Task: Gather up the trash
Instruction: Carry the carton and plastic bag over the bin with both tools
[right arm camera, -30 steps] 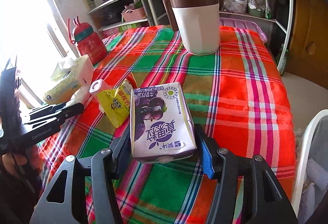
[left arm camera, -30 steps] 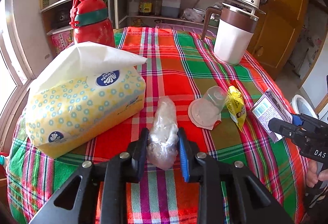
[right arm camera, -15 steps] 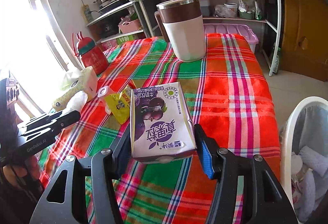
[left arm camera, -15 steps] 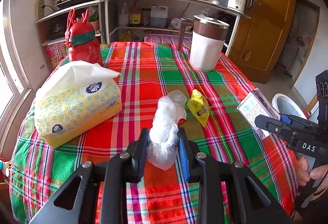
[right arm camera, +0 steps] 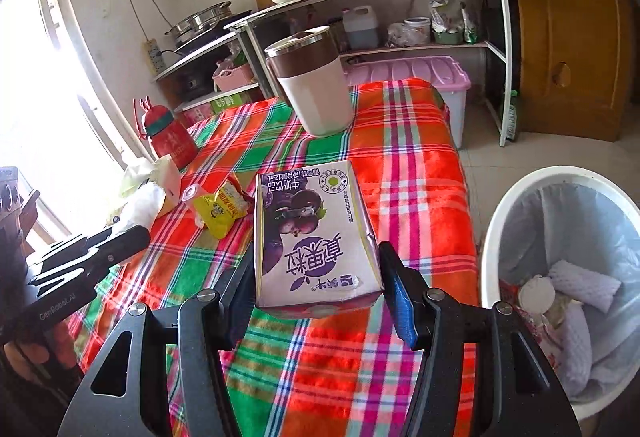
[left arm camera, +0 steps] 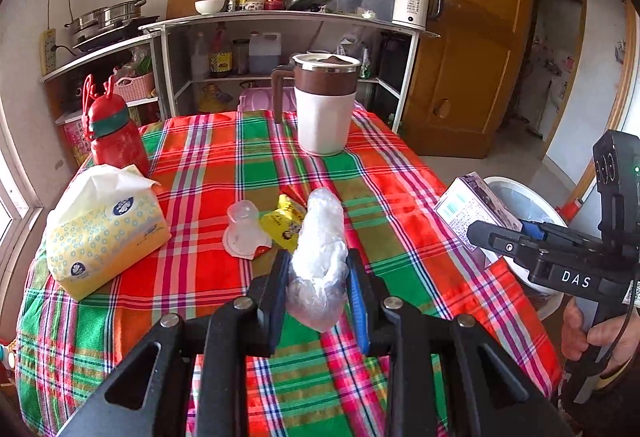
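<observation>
My left gripper [left arm camera: 318, 269] is shut on a crumpled clear plastic bag [left arm camera: 320, 253], held above the plaid table [left arm camera: 200, 277]. My right gripper [right arm camera: 318, 273] is shut on a purple milk carton [right arm camera: 312, 233], held above the table's right side; the carton also shows in the left wrist view [left arm camera: 468, 209]. A clear plastic cup with lid [left arm camera: 244, 229] and a yellow snack wrapper [left arm camera: 286, 221] lie on the table. A white trash bin [right arm camera: 572, 269] with a liner and some trash stands on the floor to the right of the table.
A yellow tissue pack [left arm camera: 104, 229] and a red bottle [left arm camera: 116, 133] stand at the table's left. A brown-and-white jug [left arm camera: 324, 105] stands at the far side. Kitchen shelves [left arm camera: 280, 25] and a wooden door [left arm camera: 480, 37] lie behind.
Both grippers have risen and pulled back from the table with their loads. The trash bin has come into fuller view on the right.
</observation>
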`<state>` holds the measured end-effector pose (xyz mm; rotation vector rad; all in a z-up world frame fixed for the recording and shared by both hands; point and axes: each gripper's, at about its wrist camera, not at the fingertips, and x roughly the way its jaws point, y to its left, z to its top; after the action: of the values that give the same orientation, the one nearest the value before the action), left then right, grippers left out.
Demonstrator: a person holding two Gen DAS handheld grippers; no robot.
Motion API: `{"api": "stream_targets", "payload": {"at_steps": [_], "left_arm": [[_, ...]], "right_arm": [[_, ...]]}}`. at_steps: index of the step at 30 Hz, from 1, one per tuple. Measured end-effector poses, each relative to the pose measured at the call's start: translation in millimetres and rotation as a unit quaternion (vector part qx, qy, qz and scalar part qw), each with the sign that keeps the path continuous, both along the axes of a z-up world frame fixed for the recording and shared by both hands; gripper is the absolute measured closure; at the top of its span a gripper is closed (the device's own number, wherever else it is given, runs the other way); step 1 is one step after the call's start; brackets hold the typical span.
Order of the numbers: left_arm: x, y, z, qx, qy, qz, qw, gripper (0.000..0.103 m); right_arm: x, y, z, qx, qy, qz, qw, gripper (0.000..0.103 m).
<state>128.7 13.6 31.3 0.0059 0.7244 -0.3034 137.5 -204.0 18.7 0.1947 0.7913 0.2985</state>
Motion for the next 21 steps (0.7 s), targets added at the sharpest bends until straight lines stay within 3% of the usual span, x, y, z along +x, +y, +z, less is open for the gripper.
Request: {"api": "stream_targets", "payload": {"at_steps": [21], "left_arm": [[-13.0,-128.7,8.5,-0.003,-0.006,-0.115,0.9933,0.074]], "right_arm": [[-42.8,-105.5,12.6,-0.005,-0.016,-0.095,0.995,0.045]]}}
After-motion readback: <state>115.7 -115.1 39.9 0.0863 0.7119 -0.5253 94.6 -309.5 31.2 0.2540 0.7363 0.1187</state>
